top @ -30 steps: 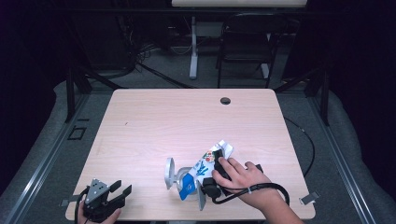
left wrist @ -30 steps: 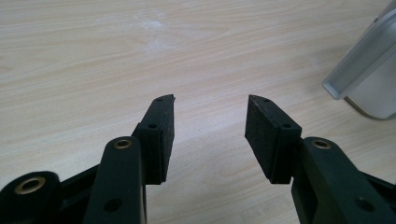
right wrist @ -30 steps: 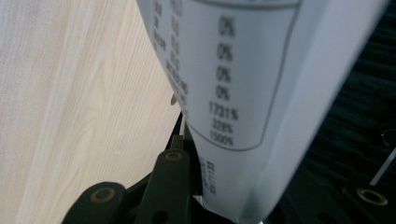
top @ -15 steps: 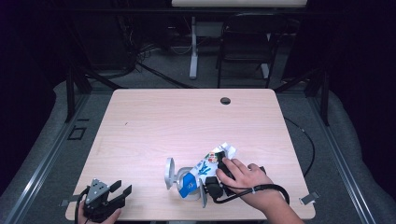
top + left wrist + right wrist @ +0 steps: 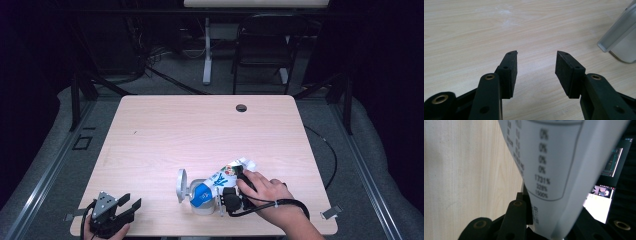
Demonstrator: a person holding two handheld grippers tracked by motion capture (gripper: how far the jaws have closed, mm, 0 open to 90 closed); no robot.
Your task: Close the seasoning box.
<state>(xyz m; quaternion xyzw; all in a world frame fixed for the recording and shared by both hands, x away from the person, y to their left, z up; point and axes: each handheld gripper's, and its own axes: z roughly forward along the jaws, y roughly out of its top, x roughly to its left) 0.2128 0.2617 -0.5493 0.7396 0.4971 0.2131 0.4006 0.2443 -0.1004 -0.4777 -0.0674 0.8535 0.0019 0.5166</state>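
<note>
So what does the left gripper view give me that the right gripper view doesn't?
The left gripper view shows the left gripper open over bare wood, with a grey lidded container's edge at right. The right gripper view shows the right gripper clamped on a white packet printed with a percentage table, and lit screens behind. Both show the wooden table.

Both grippers are black. The left gripper (image 5: 536,67) has two flat, rectangular jaws faced with rough dark pads, set on thick arms with brass-ringed pivot holes and small screw holes. A grey three-cornered plate sits on top. The right gripper (image 5: 227,196) trails a thin black cable.
</note>
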